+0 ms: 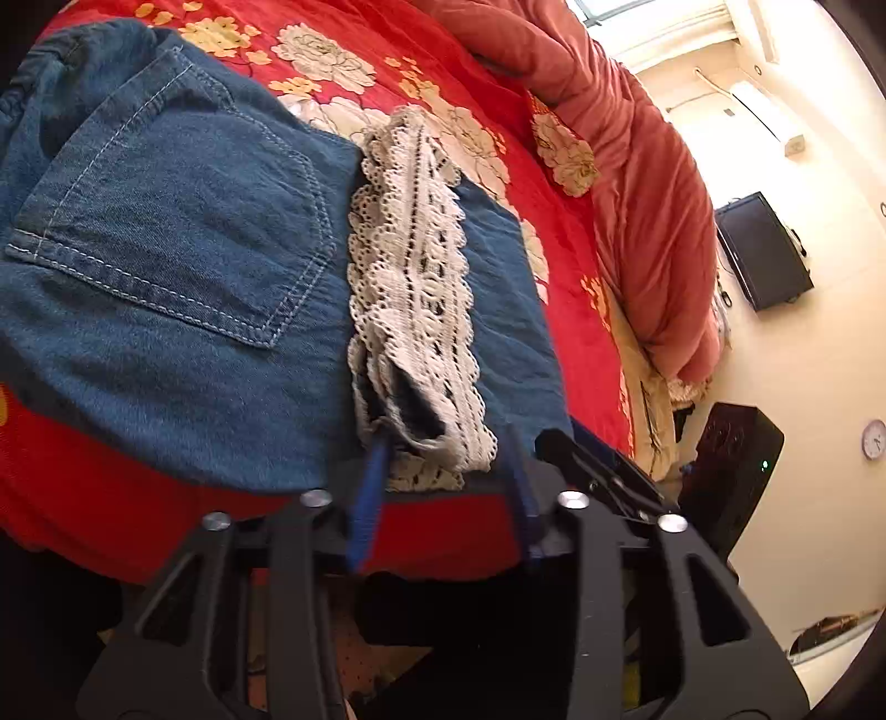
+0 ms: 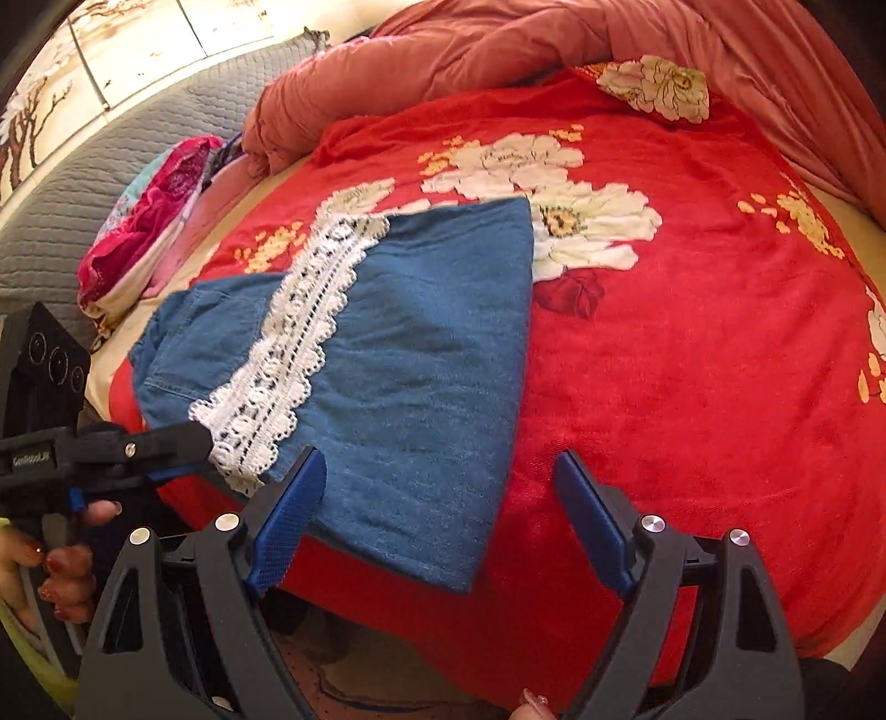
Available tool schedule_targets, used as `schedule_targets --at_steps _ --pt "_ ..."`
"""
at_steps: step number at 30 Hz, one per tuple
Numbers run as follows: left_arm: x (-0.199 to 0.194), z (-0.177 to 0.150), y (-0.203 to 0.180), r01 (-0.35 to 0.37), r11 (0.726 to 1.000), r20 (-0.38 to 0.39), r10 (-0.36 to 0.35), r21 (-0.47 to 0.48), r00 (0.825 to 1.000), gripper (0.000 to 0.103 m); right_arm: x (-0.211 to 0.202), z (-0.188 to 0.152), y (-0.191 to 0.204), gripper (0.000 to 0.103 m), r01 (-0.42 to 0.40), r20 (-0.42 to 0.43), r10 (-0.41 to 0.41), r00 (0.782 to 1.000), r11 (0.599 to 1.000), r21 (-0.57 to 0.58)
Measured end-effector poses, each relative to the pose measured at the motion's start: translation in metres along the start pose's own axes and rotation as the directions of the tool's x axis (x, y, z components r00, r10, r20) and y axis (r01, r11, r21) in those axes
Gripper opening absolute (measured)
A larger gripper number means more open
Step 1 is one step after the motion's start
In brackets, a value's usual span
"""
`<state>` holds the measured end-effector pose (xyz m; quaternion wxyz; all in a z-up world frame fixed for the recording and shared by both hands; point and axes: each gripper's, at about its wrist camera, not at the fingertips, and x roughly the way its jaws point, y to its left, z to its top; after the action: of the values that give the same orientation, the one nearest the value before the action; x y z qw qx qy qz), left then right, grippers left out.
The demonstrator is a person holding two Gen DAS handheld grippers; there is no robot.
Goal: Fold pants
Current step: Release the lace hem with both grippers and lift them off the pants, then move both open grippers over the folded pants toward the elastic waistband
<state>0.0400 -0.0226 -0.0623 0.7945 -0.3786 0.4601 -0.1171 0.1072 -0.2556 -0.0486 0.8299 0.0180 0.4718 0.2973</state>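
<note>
Blue denim pants [image 2: 421,354] lie folded on the red flowered blanket [image 2: 692,343], with a white lace hem strip [image 2: 288,332] lying across them. In the left wrist view the pants [image 1: 166,249] fill the left, back pocket up, and the lace hem [image 1: 415,288] runs down the middle. My left gripper [image 1: 443,471] is open, its blue fingers on either side of the near end of the lace; it also shows in the right wrist view [image 2: 183,443]. My right gripper [image 2: 443,498] is wide open and empty above the pants' near edge.
A pink-red quilt [image 2: 554,39] is bunched along the far side of the bed. A colourful pillow [image 2: 149,221] and a grey padded headboard [image 2: 72,183] lie at left. In the left wrist view a black box [image 1: 731,476] and a dark screen [image 1: 764,249] stand beside the bed.
</note>
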Motion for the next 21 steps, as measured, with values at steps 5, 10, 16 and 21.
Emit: schedule_targets --at_steps 5,10,16,21 --pt "0.004 0.002 0.004 0.008 1.0 0.0 -0.008 -0.015 1.0 0.01 0.006 0.0 0.005 0.083 0.018 -0.016 -0.019 1.0 0.999 -0.031" --pt "-0.024 -0.002 -0.005 -0.034 0.997 0.012 0.033 0.073 0.999 0.008 -0.012 0.002 0.01 0.082 0.0 0.072 0.004 0.997 0.999 -0.046" --pt "-0.005 -0.01 0.008 -0.068 0.996 -0.052 0.071 0.053 0.996 0.008 -0.017 0.007 0.02 0.08 0.007 0.116 0.005 0.993 0.995 -0.101" --pt "-0.012 -0.007 0.004 -0.04 0.997 -0.036 0.043 0.067 0.998 0.024 -0.013 0.008 0.015 0.078 0.01 0.103 -0.002 0.995 0.997 -0.081"
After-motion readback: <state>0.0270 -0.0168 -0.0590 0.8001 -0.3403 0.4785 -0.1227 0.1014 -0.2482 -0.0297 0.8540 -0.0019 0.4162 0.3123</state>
